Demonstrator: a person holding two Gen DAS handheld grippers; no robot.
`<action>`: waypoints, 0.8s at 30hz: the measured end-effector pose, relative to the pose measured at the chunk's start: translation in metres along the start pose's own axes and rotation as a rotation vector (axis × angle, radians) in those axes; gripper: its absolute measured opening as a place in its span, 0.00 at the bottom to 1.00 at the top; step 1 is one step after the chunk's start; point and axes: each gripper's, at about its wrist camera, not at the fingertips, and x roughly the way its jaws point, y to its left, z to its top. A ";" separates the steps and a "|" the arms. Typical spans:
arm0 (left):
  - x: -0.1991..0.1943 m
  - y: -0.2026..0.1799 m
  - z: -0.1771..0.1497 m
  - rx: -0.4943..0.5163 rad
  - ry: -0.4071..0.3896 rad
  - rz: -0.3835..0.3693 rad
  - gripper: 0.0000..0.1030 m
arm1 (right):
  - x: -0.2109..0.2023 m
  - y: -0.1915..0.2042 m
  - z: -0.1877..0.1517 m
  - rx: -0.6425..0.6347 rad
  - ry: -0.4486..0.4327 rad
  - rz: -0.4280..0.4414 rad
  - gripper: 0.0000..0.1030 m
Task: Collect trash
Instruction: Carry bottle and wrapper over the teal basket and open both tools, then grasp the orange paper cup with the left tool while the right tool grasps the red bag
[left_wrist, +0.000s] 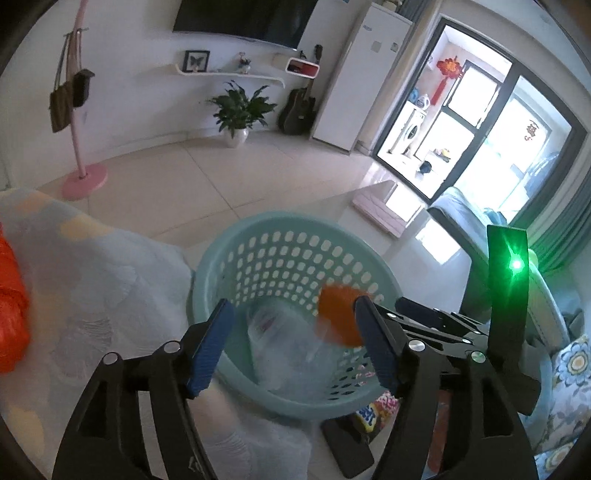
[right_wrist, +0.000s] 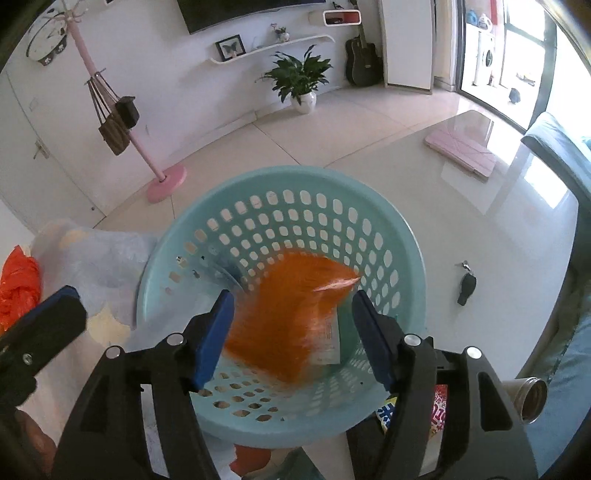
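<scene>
1. Right gripper (right_wrist: 291, 336): jaws stood apart, clamping nothing, poised above the teal basket (right_wrist: 177, 236).
2. Orange wrapper (right_wrist: 288, 314): motion-blurred between and just beyond those fingers, inside the basket; judged freshly dropped.
3. Left gripper (left_wrist: 295, 347): jaws apart, empty, over the same basket.
4. Clear plastic (left_wrist: 284, 339): lay in the basket below.
5. Orange bag (left_wrist: 11, 306): on the cloth left of the left gripper, apparently uncollected.

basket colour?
Pale teal perforated plastic laundry basket; clearest in the right wrist view.
</scene>
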 end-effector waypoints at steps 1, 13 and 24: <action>-0.002 -0.001 -0.001 0.001 -0.004 0.001 0.65 | -0.001 -0.001 0.001 0.002 0.000 -0.005 0.61; -0.054 -0.008 -0.006 0.026 -0.107 -0.005 0.65 | -0.040 0.013 -0.003 -0.029 -0.062 0.029 0.61; -0.172 0.038 -0.017 -0.044 -0.320 0.088 0.65 | -0.100 0.106 -0.008 -0.195 -0.178 0.154 0.61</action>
